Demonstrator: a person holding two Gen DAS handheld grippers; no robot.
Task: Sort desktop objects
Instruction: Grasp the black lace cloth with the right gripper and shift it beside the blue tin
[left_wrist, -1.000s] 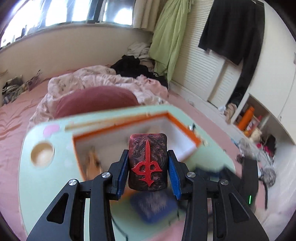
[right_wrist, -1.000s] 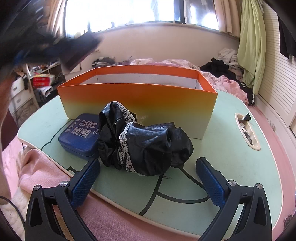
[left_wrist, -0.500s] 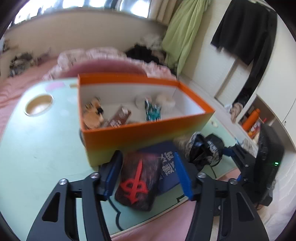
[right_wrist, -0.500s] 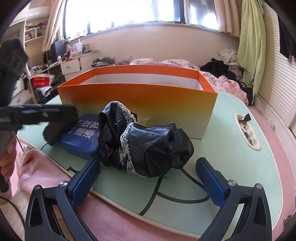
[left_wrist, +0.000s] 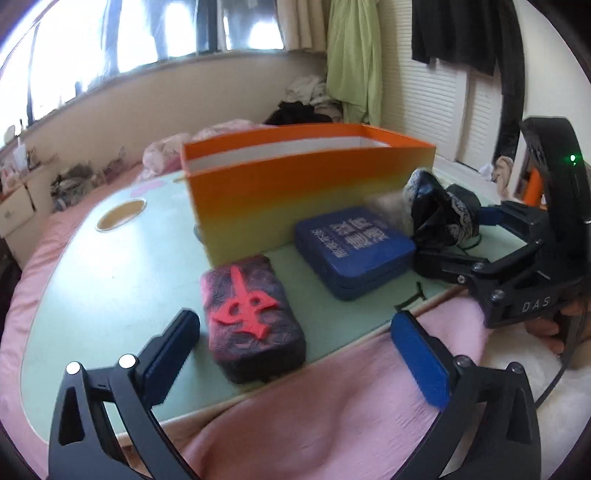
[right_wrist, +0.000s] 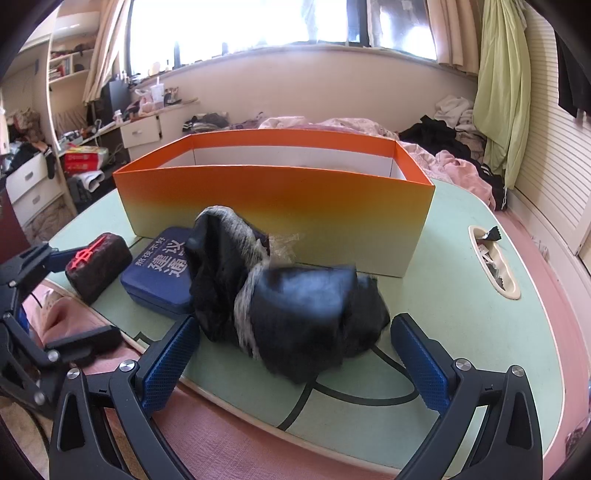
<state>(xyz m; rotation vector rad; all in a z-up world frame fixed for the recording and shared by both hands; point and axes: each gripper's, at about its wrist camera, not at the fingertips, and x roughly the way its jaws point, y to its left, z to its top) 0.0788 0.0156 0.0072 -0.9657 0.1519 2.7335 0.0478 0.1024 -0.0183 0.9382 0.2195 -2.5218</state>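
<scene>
Left wrist view: both hand-held grippers (left_wrist: 295, 350) (right_wrist: 295, 354) gape empty; one dark case (left_wrist: 253, 317), one blue tin (left_wrist: 354, 251), one orange box (left_wrist: 306, 188).

dark red case (left_wrist: 253, 317), red emblem up, flat at table's 6 o'clock edge | blue tin (left_wrist: 354, 251) just at its 2 o'clock | black lace-trimmed bundle (right_wrist: 291, 314) beside tin | orange box (right_wrist: 273, 199) open, behind all

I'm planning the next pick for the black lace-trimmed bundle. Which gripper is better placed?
Right. The right gripper is open with the black bundle between its fingers; the left gripper stands open by the dark red case.
</scene>
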